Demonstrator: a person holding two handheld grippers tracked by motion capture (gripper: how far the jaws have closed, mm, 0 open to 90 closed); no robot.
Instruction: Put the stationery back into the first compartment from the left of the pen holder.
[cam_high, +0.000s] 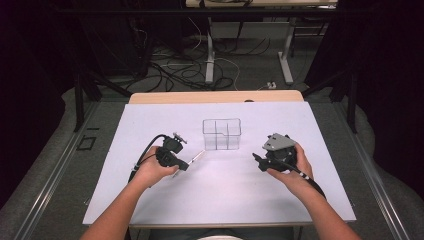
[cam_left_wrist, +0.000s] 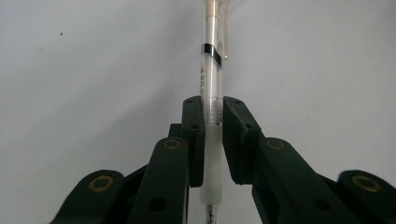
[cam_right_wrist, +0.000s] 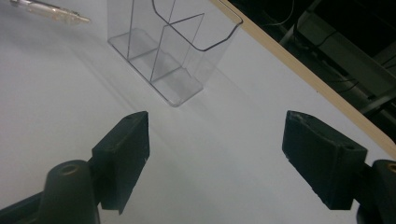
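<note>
My left gripper (cam_left_wrist: 213, 135) pinches the pen (cam_left_wrist: 211, 93) mid-barrel above the worktop (cam_high: 225, 190), at eight o'clock from the clear holder (cam_high: 221, 134), perhaps to drop it in, while my right gripper (cam_right_wrist: 215, 158) waits spread.

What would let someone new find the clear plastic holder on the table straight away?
Start at the white table and look to its middle, slightly toward the far edge. The clear organizer stands there upright between the left tongs, shut on a pen, and the open right tongs. It is see-through, with inner dividers.
</note>
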